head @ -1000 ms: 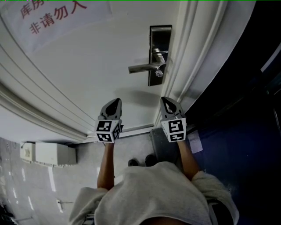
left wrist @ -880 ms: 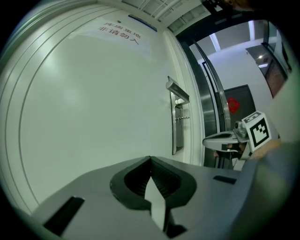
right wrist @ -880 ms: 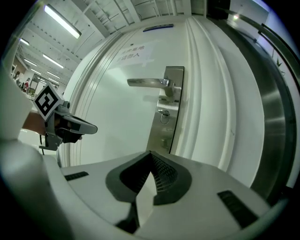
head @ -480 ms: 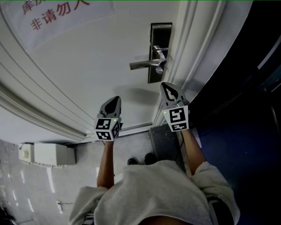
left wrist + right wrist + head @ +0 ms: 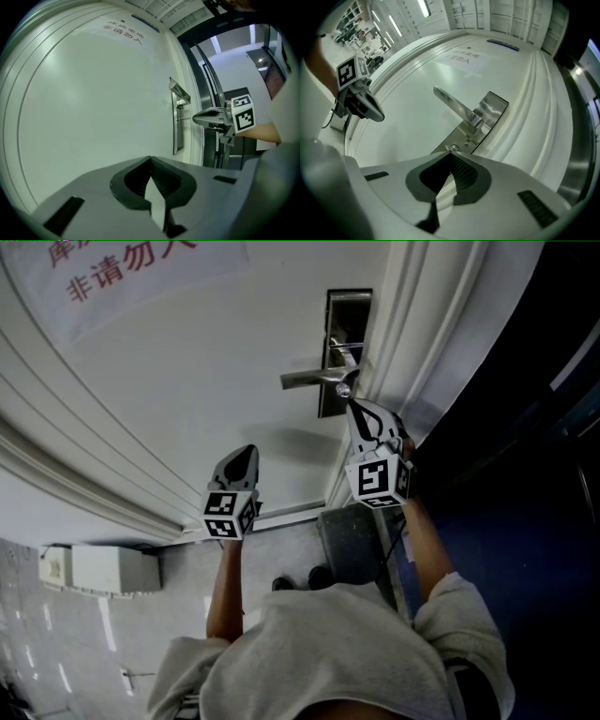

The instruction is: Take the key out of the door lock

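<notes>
A steel lock plate (image 5: pixel 341 324) with a lever handle (image 5: pixel 311 379) sits on the white door. The key (image 5: pixel 345 390) sticks out of the plate below the handle; it also shows as a small stub (image 5: pixel 184 118) in the left gripper view. My right gripper (image 5: pixel 354 407) is shut with nothing in it, its tip just short of the key (image 5: pixel 453 148). In its own view the right gripper's (image 5: pixel 450 151) jaws meet in front of the lock plate (image 5: pixel 485 117). My left gripper (image 5: pixel 247 454) is shut and empty, lower and to the left, apart from the lock (image 5: pixel 150 159).
The white door frame (image 5: pixel 412 343) runs right of the lock, with a dark glass panel (image 5: pixel 525 427) beyond it. A paper notice with red print (image 5: pixel 122 277) hangs on the door. The person's shoes (image 5: pixel 300 585) stand on the floor near a white box (image 5: pixel 98 568).
The right gripper has risen from beside the left one up to the key and has rolled. The left gripper has stayed where it was.
</notes>
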Motion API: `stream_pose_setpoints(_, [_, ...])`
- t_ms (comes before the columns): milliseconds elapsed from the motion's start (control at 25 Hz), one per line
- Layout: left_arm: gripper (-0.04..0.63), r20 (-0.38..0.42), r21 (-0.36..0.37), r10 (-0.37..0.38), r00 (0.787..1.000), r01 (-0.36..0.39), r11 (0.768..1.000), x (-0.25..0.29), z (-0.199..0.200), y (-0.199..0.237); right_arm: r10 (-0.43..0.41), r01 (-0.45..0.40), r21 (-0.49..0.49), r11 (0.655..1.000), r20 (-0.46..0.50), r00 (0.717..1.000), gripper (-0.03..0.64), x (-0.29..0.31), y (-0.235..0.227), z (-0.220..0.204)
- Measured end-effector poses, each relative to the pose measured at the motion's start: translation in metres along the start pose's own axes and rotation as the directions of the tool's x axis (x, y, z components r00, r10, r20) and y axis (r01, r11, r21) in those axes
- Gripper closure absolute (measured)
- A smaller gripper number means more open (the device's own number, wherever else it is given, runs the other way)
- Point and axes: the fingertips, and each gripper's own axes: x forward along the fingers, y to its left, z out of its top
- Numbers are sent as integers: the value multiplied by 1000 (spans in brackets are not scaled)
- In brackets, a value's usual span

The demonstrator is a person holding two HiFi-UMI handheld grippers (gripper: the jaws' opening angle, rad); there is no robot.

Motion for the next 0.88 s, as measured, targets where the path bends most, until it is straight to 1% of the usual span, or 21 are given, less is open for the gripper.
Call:
stream_pose_setpoints(120, [578, 1, 0, 0, 1000, 0, 1000, 0, 0, 2, -20, 18, -142, 990, -12, 1000, 594, 1, 1, 3])
stream_pose_setpoints(200, [578, 0, -1, -5, 1000, 5, 1000, -1, -1, 2, -39, 29, -264, 964, -34, 999, 594, 0, 3, 1])
stream_pose_setpoints(280, [578, -2, -2, -9, 1000, 9, 1000, -1, -2, 2, -60, 32, -397, 917, -58, 996, 594, 0, 5, 0])
stream_pose_setpoints(360, [578, -3, -3, -14, 1000, 14, 1000, -1, -2, 2, -85, 36, -519, 854, -70, 994, 594, 1, 6, -2])
stream_pose_setpoints(440, [578, -3, -2, -20, 1000, 20, 1000, 0, -3, 0, -101, 37, -606, 795, -73, 992, 594, 2, 7, -3])
stream_pose_setpoints(480, [578, -3, -1, -23, 1000, 23, 1000, 0, -3, -1, -102, 33, -629, 777, -74, 992, 594, 2, 8, -4])
stream_pose_setpoints(560, [580, 0, 4, -27, 1000, 27, 1000, 1, -3, -2, -95, 23, -652, 758, -75, 993, 594, 3, 11, -4])
stream_pose_setpoints(600, [578, 0, 6, -27, 1000, 27, 1000, 2, -4, -2, -88, 16, -655, 755, -78, 993, 592, 3, 12, -4])
stream_pose_setpoints(680, [578, -7, 5, -25, 1000, 25, 1000, 2, -6, -1, -62, -11, -642, 766, -91, 994, 589, 4, 16, -6])
stream_pose_setpoints(720, [578, -10, 3, -23, 1000, 23, 1000, 2, -7, -1, -43, -29, -629, 777, -100, 994, 557, 5, 18, -8])
stream_pose_setpoints(760, [578, -11, 1, -22, 1000, 22, 1000, 2, -7, -1, -28, -46, -620, 783, -108, 994, 482, 6, 20, -9])
stream_pose_setpoints(800, [580, -9, -1, -21, 1000, 21, 1000, 2, -7, 0, -21, -54, -618, 784, -113, 993, 430, 8, 20, -10])
stream_pose_setpoints(880, [578, -8, -1, -20, 1000, 20, 1000, 2, -5, 0, -31, -48, -627, 777, -114, 993, 422, 12, 19, -11])
